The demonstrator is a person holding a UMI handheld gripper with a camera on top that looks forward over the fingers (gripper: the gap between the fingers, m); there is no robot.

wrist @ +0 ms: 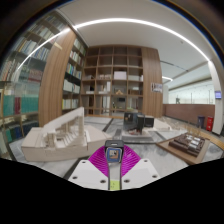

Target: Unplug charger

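My gripper (113, 153) shows its two magenta pads (98, 160) closed in a narrow V. Between them sits a small charger (113, 149) with a black top edge and a grey-blue face, and both pads press on its sides. It is held up in the air above the table, with no socket or cable showing around it. The part of it lower down between the fingers is hidden.
A white architectural model (55, 135) stands on the table ahead left. Dark boxes (138, 122) sit ahead right, and a wooden model (190, 146) sits further right. Tall bookshelves (115, 80) line the back wall and the left side.
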